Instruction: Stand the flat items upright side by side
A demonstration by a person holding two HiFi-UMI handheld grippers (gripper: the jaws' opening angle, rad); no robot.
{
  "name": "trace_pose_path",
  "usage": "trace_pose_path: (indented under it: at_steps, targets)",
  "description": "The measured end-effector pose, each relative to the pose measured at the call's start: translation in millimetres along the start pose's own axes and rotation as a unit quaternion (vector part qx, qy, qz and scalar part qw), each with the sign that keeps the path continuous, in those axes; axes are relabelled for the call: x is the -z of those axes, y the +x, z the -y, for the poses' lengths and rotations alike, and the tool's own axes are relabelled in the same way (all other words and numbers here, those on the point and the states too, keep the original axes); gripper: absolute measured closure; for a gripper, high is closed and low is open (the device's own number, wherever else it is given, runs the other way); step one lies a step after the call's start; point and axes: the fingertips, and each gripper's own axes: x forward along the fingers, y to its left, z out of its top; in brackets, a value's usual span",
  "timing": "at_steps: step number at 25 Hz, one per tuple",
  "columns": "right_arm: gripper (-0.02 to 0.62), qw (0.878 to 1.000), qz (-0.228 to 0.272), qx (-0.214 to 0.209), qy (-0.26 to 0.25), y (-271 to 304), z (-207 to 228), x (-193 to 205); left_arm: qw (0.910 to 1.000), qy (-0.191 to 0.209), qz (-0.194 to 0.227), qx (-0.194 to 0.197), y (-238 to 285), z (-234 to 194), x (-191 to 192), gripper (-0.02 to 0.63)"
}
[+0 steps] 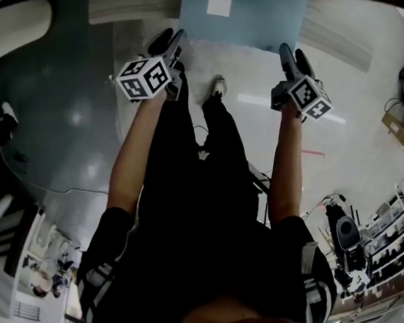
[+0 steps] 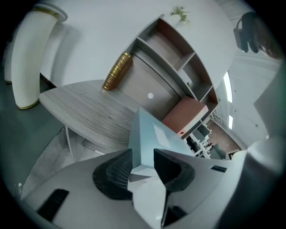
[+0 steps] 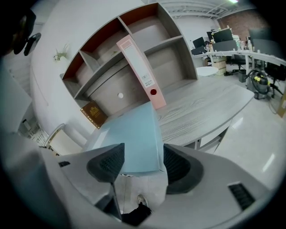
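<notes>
Gripping one near corner of the light-blue folder (image 2: 149, 129), the left gripper (image 2: 143, 157) has its ribbed pads pressed on either face. The right gripper (image 3: 142, 156) holds the folder's other near corner, with its jaws set wider and the folder's edge filling the gap between them. In the head view the folder lies flat between the two grippers, off the floor and in front of the desk (image 3: 210, 107). On that desk a pink lever-arch binder (image 3: 142, 74) stands on end against the shelf unit (image 3: 152, 40). A brown book (image 3: 93, 114) stands further along, well apart from it. I judge this to be the carry step: the folder is lifted but not yet placed. The next move calls for bringing it over the desk, turning it from flat to upright, and setting its lower edge down just beside the binder, with both grips kept until it stands steady
</notes>
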Motion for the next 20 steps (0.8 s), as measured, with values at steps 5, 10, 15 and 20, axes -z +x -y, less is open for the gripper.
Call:
trace_pose_path:
  at_steps: [5,10,15,20]
  targets:
    - [0.307,0.999,-0.003,-0.008,-0.037,-19.9,16.0,-11.6,0.9962,0.023,0.064,-0.055,-21.1,22.2,-21.0,0.536]
    - [0.307,0.99,-0.012,-0.029,-0.14,-44.2,-7.5,-11.4,0.9908,0.054,0.119,-0.037,-72.0,81.4,-39.2,0.572]
    - [0.298,0.962,-0.019,-0.052,-0.266,-57.9,-42.3,-0.3,0.9815,0.072,0.177,-0.011,-129.1,148.1,-38.6,0.581]
    - [0.282,0.892,-0.04,-0.031,-0.448,-58.8,-86.0,37.2,0.9771,0.066,0.202,0.002,-181.1,171.0,-25.7,0.581]
